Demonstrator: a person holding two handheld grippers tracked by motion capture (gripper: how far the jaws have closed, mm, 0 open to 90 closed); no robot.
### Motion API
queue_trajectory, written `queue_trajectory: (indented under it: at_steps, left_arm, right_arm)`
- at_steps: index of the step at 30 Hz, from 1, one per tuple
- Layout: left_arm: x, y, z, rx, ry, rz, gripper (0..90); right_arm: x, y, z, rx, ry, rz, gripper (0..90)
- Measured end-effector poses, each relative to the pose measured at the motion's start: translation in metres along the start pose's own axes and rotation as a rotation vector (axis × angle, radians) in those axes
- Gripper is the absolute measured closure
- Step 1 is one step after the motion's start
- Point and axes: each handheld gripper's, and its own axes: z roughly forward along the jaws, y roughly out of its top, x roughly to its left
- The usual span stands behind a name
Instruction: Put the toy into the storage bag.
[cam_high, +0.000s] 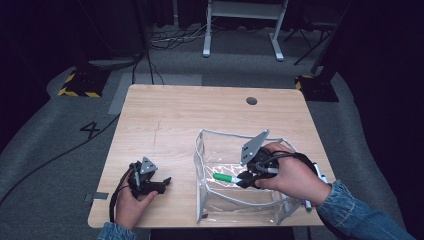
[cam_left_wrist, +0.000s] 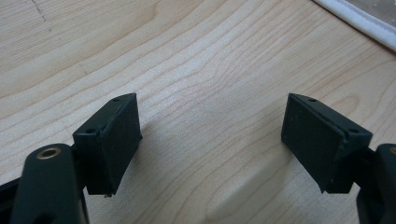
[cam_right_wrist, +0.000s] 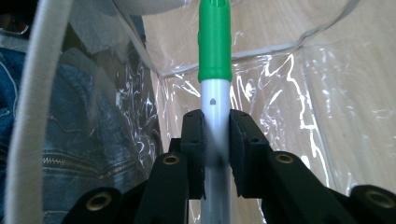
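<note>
Green-capped marker (cam_right_wrist: 215, 70): one, clamped in right gripper (cam_right_wrist: 216, 140) | left gripper (cam_left_wrist: 210, 140): apart | clear pouch (cam_high: 202, 165): one

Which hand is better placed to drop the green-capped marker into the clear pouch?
The right. Its tongs are shut on the marker, already inside the clear pouch. The left tongs rest open on the table, beside the pouch.

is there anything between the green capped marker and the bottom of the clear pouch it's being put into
Nothing visible blocks it. The right gripper is shut on the marker, which lies level inside the open top of the clear pouch. Below the marker there is only the pouch's transparent floor and the table seen through it. The left gripper rests open, well aside.
</note>
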Motion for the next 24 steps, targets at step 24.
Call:
queue_trajectory:
  at_steps: [24]
  left_arm:
    - [0.0,0.0,0.0,-0.001,0.0,0.0,20.2]
  right_arm:
    - [-0.011,-0.004,0.067,0.254,0.098,-0.026,76.8]
